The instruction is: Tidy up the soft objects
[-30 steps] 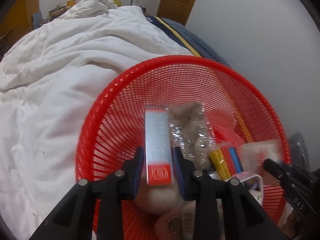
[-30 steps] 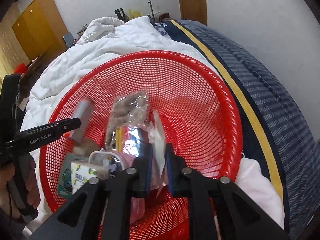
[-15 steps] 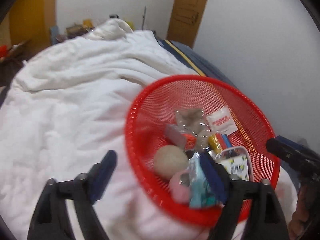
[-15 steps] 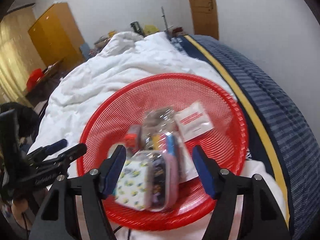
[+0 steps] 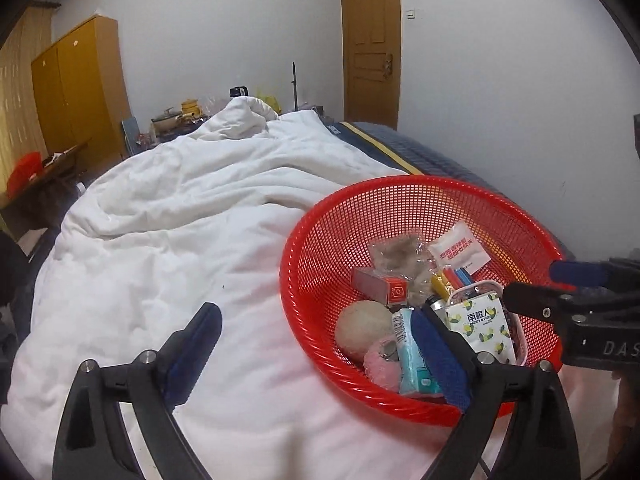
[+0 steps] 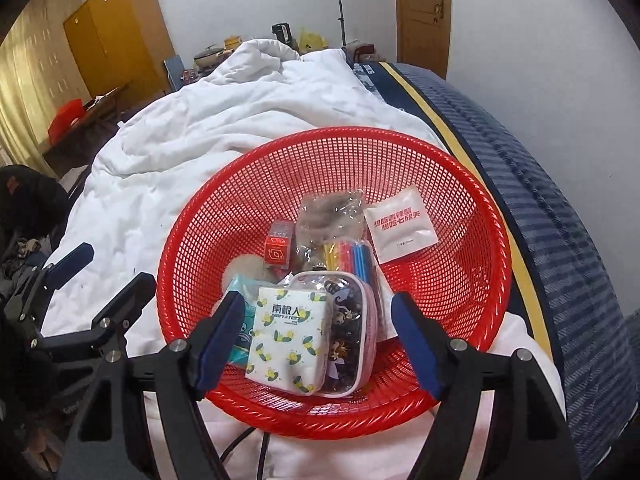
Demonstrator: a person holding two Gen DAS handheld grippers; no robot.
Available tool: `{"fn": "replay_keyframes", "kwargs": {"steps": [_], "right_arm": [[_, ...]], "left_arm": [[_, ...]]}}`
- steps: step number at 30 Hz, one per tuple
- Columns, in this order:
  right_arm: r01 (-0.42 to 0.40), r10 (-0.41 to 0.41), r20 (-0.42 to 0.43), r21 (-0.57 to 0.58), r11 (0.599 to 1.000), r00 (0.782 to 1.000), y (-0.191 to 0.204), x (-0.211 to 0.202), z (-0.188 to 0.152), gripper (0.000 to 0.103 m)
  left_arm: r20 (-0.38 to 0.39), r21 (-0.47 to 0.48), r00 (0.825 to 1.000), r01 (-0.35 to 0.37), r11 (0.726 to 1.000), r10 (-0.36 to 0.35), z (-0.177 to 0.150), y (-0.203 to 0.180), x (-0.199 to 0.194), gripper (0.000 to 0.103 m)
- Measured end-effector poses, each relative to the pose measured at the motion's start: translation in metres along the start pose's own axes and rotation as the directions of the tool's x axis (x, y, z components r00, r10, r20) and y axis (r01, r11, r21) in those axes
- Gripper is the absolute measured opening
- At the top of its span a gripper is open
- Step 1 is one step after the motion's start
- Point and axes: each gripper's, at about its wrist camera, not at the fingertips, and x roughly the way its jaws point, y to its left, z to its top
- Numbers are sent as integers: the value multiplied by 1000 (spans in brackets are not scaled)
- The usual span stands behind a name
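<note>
A red mesh basket [image 5: 316,240] [image 6: 460,280] sits on the white quilt [image 5: 180,232] [image 6: 192,128]. It holds a red box [image 5: 380,285] [image 6: 278,246], a white sachet [image 5: 460,249] [image 6: 402,229], a crinkly clear bag [image 5: 396,248] [image 6: 330,216], coloured sticks [image 6: 352,258], a tissue pack [image 5: 482,326] [image 6: 290,338], a beige ball [image 5: 364,326], a pink fluffy thing [image 5: 382,364] and a teal packet [image 5: 410,356]. My left gripper [image 5: 316,354] is open and empty at the basket's near left rim. My right gripper [image 6: 320,340] is open and empty, above the basket's near rim.
A dark blue striped mattress [image 6: 540,184] with a yellow band lies bare to the right of the quilt. A yellow wardrobe [image 5: 76,96], a cluttered low table [image 5: 176,118] and a brown door [image 5: 370,40] stand at the far end. The wall is close on the right.
My left gripper let go of the red box and my right let go of the white sachet; both now lie in the basket. Both grippers opened and pulled back and up.
</note>
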Motion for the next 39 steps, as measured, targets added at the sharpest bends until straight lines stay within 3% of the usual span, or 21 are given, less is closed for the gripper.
{"fn": "replay_keyframes", "kwargs": {"steps": [22,39], "right_arm": [[27,-27,-17,-9,1000,999,-2,5,0,75],[29,-29,-17,16,999,999,-13,9,3,75]], "left_arm": [[28,71,999,-40,997,38,-3,-23,-3,101],[-28,87,996,-85,993,88,-8,-24,11,101]]}}
